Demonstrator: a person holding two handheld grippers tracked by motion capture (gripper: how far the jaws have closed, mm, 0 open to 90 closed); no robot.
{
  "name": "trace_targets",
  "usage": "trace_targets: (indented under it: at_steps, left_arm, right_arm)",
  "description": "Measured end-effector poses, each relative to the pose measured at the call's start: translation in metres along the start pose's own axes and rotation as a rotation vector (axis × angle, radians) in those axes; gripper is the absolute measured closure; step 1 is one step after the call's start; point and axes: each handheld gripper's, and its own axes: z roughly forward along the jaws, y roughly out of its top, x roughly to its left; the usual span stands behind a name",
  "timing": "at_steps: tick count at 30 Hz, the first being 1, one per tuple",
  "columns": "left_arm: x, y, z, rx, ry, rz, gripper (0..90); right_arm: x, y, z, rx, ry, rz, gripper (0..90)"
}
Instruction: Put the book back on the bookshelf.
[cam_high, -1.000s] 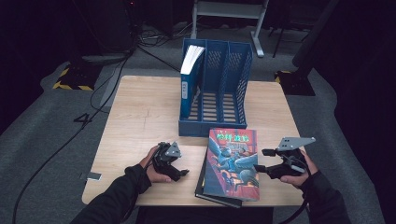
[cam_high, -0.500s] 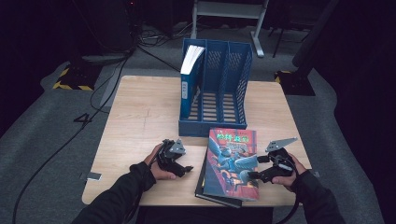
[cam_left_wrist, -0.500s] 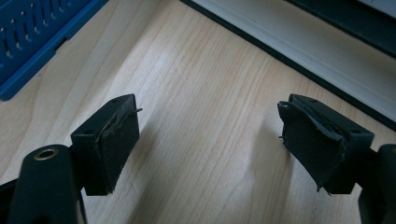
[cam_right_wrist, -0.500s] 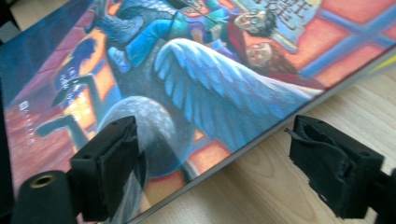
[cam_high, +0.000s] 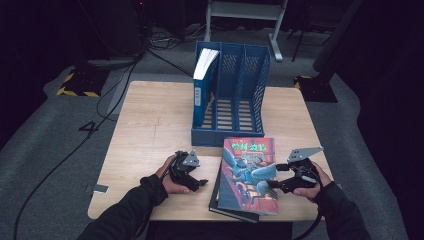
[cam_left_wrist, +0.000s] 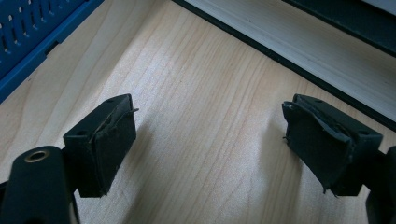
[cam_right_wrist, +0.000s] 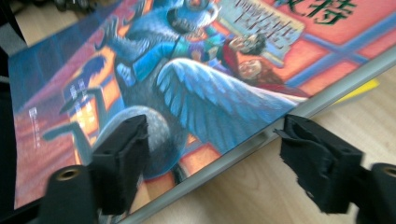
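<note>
Red-covered book (cam_high: 248, 172) with green Chinese characters, unreadable here, between released right gripper (cam_high: 274, 184) jaws; left gripper (cam_high: 202, 183) released.

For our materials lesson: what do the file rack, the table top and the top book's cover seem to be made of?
File rack: likely moulded plastic, blue, with perforated walls. Table top: pale wood or wood-look laminate; the grain lines show. Top book: printed card or paper cover, a slight sheen.
</note>
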Motion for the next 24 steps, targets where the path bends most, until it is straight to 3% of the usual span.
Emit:
trace_targets:
  at_steps: [4,7,12,17,20,24]
  left_arm:
    - [0.001,0.001,0.001,-0.003,0.005,-0.006,17.5]
    - [0.004,0.005,0.002,-0.006,0.004,-0.013,20.1]
    - [0.014,0.021,-0.007,-0.093,0.007,-0.041,22.5]
    - [0.018,0.033,-0.008,-0.131,0.022,-0.051,23.4]
    - [0.017,0.044,-0.002,-0.122,0.06,-0.025,23.6]
    - [0.021,0.048,0.001,-0.125,0.073,-0.031,24.6]
  right_arm:
    - [-0.006,0.004,0.002,-0.022,0.005,-0.003,27.8]
    - [-0.01,0.007,0.006,-0.019,-0.012,0.023,29.0]
    - [-0.014,0.012,0.006,-0.078,0.001,0.013,34.9]
    - [-0.017,0.019,0.004,-0.117,0.039,-0.013,37.3]
    - [-0.015,0.026,0.011,-0.085,0.021,-0.034,36.4]
    - [-0.014,0.034,0.022,-0.069,0.043,-0.045,38.8]
